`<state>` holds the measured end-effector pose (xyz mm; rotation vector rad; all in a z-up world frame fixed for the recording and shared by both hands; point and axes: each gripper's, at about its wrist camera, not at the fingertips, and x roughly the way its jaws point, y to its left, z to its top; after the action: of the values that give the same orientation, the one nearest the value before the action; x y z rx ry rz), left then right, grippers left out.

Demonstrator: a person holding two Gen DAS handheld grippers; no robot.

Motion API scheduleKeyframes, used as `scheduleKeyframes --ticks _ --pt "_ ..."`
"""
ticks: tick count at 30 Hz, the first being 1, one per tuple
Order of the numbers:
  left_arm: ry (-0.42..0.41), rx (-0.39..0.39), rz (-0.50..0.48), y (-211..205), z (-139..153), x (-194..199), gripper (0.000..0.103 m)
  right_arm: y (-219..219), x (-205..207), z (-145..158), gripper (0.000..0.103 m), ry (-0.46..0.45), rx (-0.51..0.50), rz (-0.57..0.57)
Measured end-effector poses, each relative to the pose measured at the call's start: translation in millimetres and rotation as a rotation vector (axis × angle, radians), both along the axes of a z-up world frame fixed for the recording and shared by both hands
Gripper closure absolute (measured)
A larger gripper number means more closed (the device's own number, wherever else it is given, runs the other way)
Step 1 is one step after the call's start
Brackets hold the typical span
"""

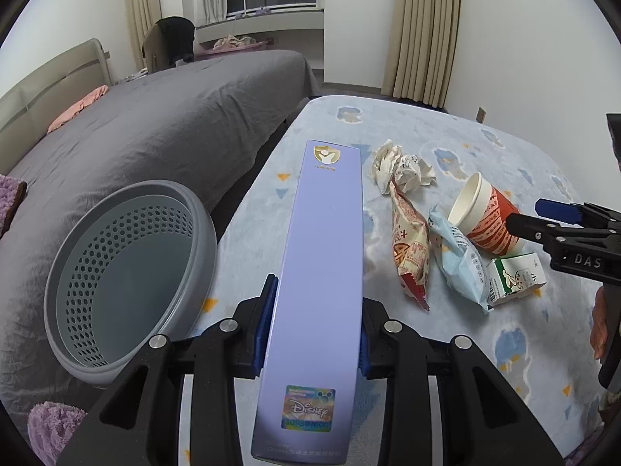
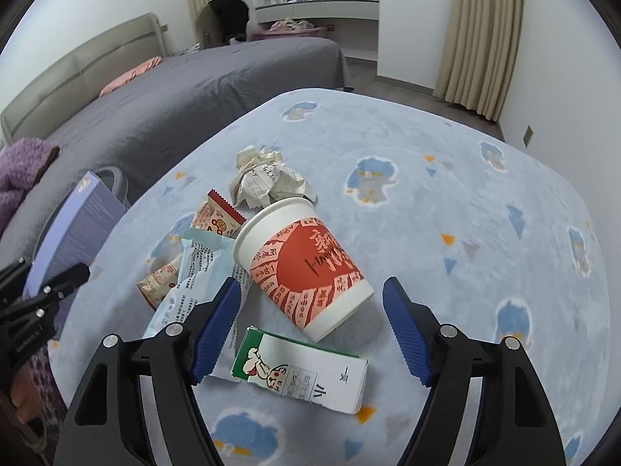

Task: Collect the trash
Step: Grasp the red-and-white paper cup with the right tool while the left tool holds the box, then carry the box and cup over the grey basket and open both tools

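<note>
- Lavender cardboard: in the left wrist view a long purple box (image 1: pixel 318 272) with a Disney sticker is clamped between the blue pads of the left gripper (image 1: pixel 312 334), its fingers clenched on the box's two long sides, above the pale blue cartoon-print blanket (image 1: pixel 485 147).
- Left of the box, a grey perforated basket (image 1: pixel 128 283) stands tilted at the blanket's edge, against the grey bed (image 1: pixel 155 116).
- Right of the box lies the trash: crumpled paper (image 1: pixel 399 169), a red-and-cream snack wrapper (image 1: pixel 409 252), a light blue wrapper (image 1: pixel 460 260), a red-patterned paper cup (image 1: pixel 485 217) on its side and a small green-and-white carton (image 1: pixel 516 277).
- The right gripper (image 1: pixel 559 213) enters from the right edge, near the cup.
- In the right wrist view the right gripper (image 2: pixel 310 330) has its fingers spread wide and released; the paper cup (image 2: pixel 306 268) lies between the tips, resting on the light blue wrapper (image 2: pixel 202 272), with the carton (image 2: pixel 306 372) just nearer the camera.
- The crumpled paper (image 2: pixel 268 182) lies beyond the cup, the snack wrapper (image 2: pixel 217 221) to its left.
- At far left the purple box (image 2: pixel 77 225) appears, held by the left gripper (image 2: pixel 42 295).
</note>
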<state>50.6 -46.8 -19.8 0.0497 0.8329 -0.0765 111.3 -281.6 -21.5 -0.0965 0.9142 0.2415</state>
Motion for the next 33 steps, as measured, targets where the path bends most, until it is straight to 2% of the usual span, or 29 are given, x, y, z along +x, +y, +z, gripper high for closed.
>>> scheduleKeyframes --ticks 1,7,15,21,24,27,33 --pt "-0.001 -0.001 0.002 1.1 0.6 0.4 0.070 1.7 2.7 -1.2 0.027 0.008 -0.012 0.014" --pt "-0.002 -0.015 0.014 6.2 3.2 3.9 0.070 10.8 16.6 -12.6 0.027 0.053 -0.069 0.081" --pt "0.006 -0.013 0.007 2.1 1.3 6.9 0.070 19.4 35.7 -32.2 0.027 0.099 -0.116 0.107" --pt "0.011 -0.009 0.004 0.8 0.1 7.5 0.070 20.5 40.7 -37.5 0.028 0.092 -0.104 0.083" --pt "0.009 -0.013 0.010 2.8 0.5 7.6 0.070 17.4 39.4 -35.7 0.036 0.089 -0.088 0.065" --pt "0.006 -0.014 0.013 5.0 1.3 6.0 0.070 10.5 36.8 -30.9 0.041 0.082 -0.046 0.025" --pt "-0.003 -0.014 0.017 10.2 3.8 -1.2 0.070 1.5 20.4 -11.4 0.042 0.025 0.021 -0.057"
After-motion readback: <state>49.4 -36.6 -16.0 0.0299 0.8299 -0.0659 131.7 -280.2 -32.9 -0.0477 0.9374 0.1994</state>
